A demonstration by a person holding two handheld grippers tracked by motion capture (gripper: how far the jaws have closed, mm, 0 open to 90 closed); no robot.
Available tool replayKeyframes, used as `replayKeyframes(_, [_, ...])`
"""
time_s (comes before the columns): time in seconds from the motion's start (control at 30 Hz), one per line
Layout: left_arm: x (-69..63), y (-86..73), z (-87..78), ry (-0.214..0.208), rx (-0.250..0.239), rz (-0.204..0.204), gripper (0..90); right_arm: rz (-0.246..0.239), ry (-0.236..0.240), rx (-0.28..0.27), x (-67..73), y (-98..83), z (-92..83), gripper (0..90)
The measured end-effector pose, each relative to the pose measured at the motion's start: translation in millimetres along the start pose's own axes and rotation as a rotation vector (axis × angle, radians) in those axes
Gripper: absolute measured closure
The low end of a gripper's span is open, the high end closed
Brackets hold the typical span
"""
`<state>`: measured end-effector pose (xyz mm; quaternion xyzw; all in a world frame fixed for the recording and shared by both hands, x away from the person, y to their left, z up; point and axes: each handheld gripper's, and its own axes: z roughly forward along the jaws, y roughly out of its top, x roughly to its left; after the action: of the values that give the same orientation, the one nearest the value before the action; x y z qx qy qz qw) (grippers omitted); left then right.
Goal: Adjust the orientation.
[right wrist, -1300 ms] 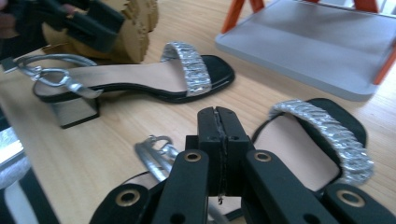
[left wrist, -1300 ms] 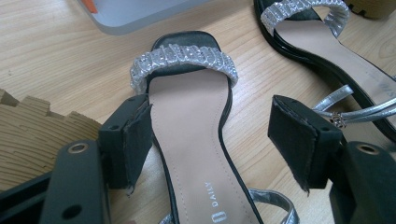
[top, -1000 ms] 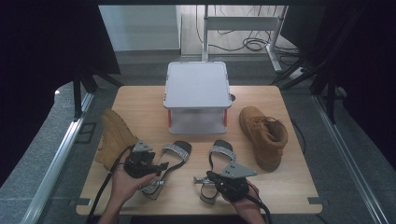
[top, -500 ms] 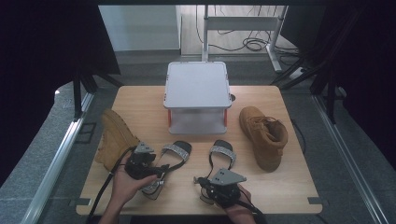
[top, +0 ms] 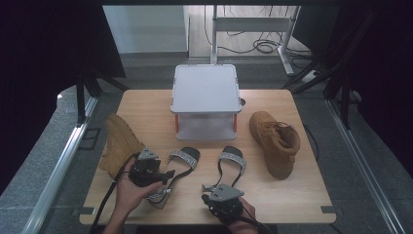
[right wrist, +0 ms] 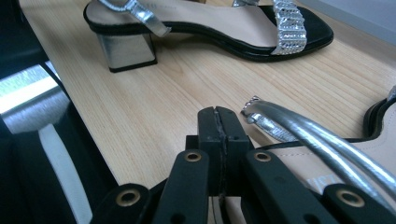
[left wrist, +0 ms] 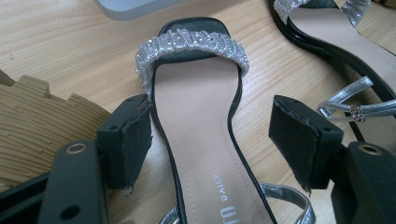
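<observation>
Two black sandals with silver beaded straps lie on the wooden table. My left gripper is open and straddles the left sandal. In the left gripper view the pads stand either side of its insole, the right pad clearly apart from it. My right gripper sits at the heel end of the right sandal, near the front edge. Its jaws are pressed together with nothing seen between them. A silver ankle strap lies just to their right.
A white lidded box stands at the table's middle back. A tan boot lies on its side at the left, another tan boot at the right. Metal rails run along both sides of the table.
My right gripper has moved left and toward the front edge, sinking lower beside the right sandal's heel. The left gripper and both sandals have stayed put.
</observation>
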<state>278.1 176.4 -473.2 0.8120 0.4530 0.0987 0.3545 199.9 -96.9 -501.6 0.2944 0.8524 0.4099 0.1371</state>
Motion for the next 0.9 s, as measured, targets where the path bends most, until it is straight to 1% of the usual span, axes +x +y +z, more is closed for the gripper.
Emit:
replayKeyframes(0.07, [-0.7,-0.2,0.1,-0.002,0.001,0.001,29.6,-0.013,-0.010,0.008,2.7,0.1,0.6,89.7])
replayKeyframes(0.27, [-0.5,-0.6,0.3,-0.001,0.003,0.003,29.6,-0.027,-0.016,0.025,6.9,-1.2,5.4,89.7])
replayKeyframes(0.4, [0.3,-0.7,0.7,0.005,0.005,0.002,29.4,-0.069,-0.041,0.034,10.5,-2.2,7.8,89.7])
replayKeyframes(0.53, [-0.3,-0.9,0.7,0.003,0.006,0.002,29.3,-0.090,-0.060,0.047,13.3,-2.1,8.5,89.7])
replayKeyframes(0.77, [-0.3,-1.1,-0.3,0.003,0.007,0.005,29.2,-0.090,-0.066,0.060,11.1,-4.6,4.3,89.8])
replayKeyframes(0.9, [-0.3,-1.2,0.2,0.004,0.015,0.008,29.2,-0.079,-0.070,0.062,7.7,-7.8,-0.3,89.7])
